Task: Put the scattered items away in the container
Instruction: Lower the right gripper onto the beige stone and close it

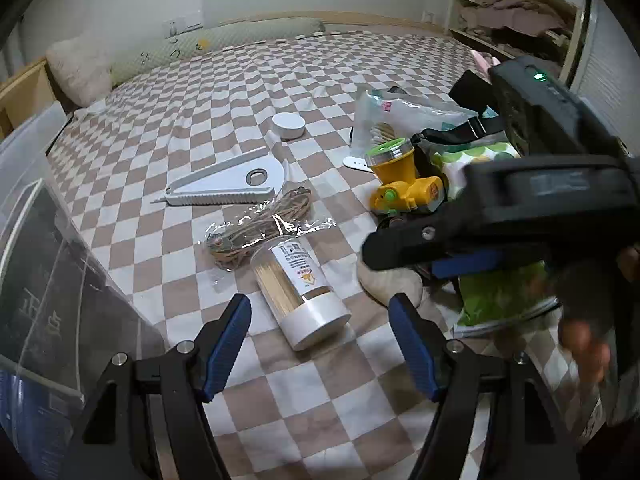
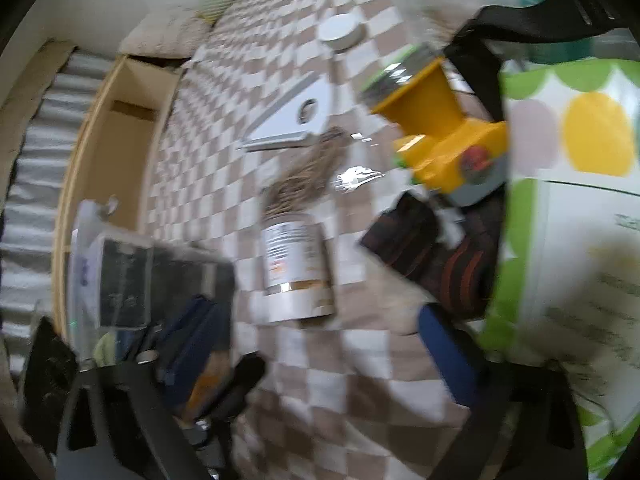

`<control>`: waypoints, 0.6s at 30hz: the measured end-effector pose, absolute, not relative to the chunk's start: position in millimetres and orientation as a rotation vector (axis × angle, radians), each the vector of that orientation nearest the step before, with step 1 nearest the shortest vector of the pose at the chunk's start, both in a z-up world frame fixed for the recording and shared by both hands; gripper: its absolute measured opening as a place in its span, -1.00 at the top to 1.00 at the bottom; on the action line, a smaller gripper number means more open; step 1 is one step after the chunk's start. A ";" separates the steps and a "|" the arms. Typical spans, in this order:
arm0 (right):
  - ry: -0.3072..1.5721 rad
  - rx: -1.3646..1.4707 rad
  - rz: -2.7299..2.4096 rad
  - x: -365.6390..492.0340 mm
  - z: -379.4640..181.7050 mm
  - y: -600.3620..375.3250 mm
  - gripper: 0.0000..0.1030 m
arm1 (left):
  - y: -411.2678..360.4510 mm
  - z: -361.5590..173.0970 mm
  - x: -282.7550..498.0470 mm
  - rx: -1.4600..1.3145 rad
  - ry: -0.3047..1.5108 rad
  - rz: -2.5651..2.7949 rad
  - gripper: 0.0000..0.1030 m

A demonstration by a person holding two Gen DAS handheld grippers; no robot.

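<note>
A clear toothpick jar (image 1: 301, 286) with a white lid lies on the checkered bed, just ahead of my open, empty left gripper (image 1: 320, 340). It also shows in the blurred right wrist view (image 2: 296, 268). Behind it lie a bag of rubber bands (image 1: 260, 224), a white plastic tool (image 1: 232, 186), a white round lid (image 1: 288, 125) and a yellow toy (image 1: 404, 178). My right gripper (image 1: 394, 258) hovers over the pile at the right; in its own view (image 2: 328, 348) its fingers stand apart with nothing between them. The clear container (image 1: 48, 272) stands at the left.
A green dotted packet (image 2: 568, 200), a black strap (image 1: 460, 132), a clear bag (image 1: 396, 116) and dark folded fabric (image 2: 432, 248) lie at the right. Pillows (image 1: 80, 68) and a wooden headboard (image 1: 24, 88) are at the far left, shelves (image 1: 516, 12) at the back right.
</note>
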State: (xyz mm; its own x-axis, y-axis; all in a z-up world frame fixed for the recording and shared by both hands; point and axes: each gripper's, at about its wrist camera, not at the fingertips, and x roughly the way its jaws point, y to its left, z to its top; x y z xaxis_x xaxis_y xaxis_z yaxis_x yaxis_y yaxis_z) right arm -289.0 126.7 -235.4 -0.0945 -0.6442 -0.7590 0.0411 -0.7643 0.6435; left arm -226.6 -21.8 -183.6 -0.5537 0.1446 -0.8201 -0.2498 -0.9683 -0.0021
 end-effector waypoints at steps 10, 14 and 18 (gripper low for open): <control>-0.792 1.760 -2.005 -305.7 -250.7 184.7 1.00 | -22.3 -178.2 -222.2 -1.316 0.199 2.559 -0.39; -0.745 1.721 -2.084 -311.3 -246.3 183.5 1.00 | -22.5 -175.1 -220.7 -1.306 0.204 2.561 -0.39; -0.754 1.671 -2.132 -322.2 -243.6 189.4 1.00 | -26.2 -173.5 -219.4 -1.301 0.214 2.571 -0.39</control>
State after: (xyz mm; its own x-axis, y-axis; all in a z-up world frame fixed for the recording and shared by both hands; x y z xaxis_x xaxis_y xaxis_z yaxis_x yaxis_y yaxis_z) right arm -322.2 189.4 -243.6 -0.2585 -0.5558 -0.7901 -0.0646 -0.8062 0.5882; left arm -219.4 -26.2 -173.5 -0.5693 0.1568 -0.8071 -0.2881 -0.9574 0.0172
